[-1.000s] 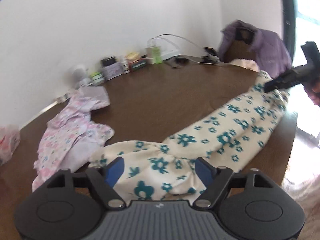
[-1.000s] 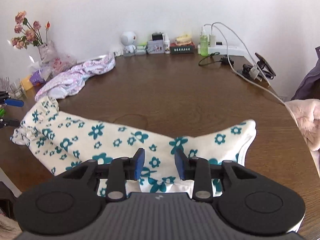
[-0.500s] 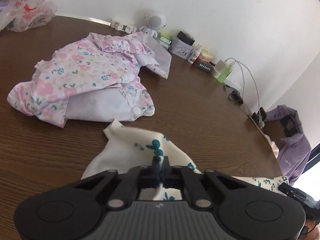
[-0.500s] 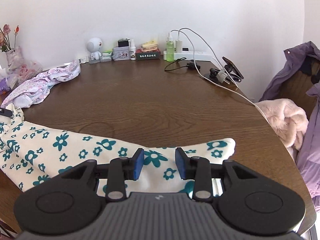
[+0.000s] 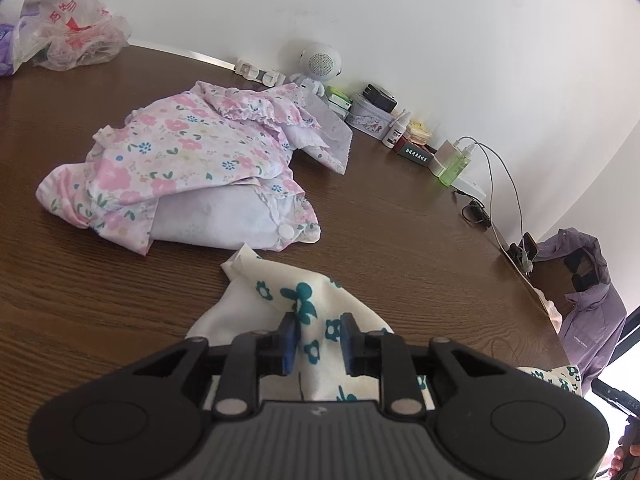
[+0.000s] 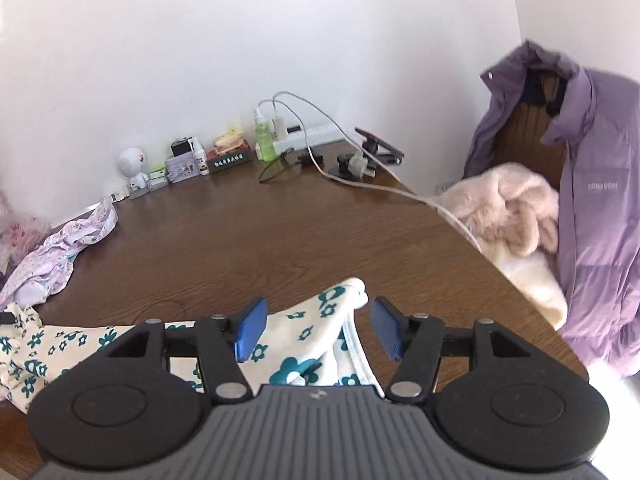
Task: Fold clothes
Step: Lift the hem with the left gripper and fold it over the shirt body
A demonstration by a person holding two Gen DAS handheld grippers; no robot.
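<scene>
A cream garment with teal flowers (image 5: pixel 280 300) lies on the brown table (image 5: pixel 120 280); its other end shows in the right wrist view (image 6: pixel 312 320). My left gripper (image 5: pixel 318 340) stands partly open with a fold of this garment between its blue pads, which do not press it. My right gripper (image 6: pixel 316 328) is open wide over the garment's other end, the cloth lying loose between the fingers. A crumpled pink floral garment (image 5: pixel 180 168) lies further back on the left; it also shows in the right wrist view (image 6: pixel 60 256).
Small items line the wall: a white round speaker (image 5: pixel 320 64), a tin (image 5: pixel 368 120), a green bottle (image 6: pixel 264 140), a power strip with cables (image 6: pixel 308 136). A plastic bag (image 5: pixel 68 36) sits far left. A purple jacket (image 6: pixel 592 208) and a pink fleece (image 6: pixel 508 212) hang at the table's right edge.
My left gripper was shut on the cream garment half a second ago and has opened partway. My right gripper has opened wider and turned to the right.
</scene>
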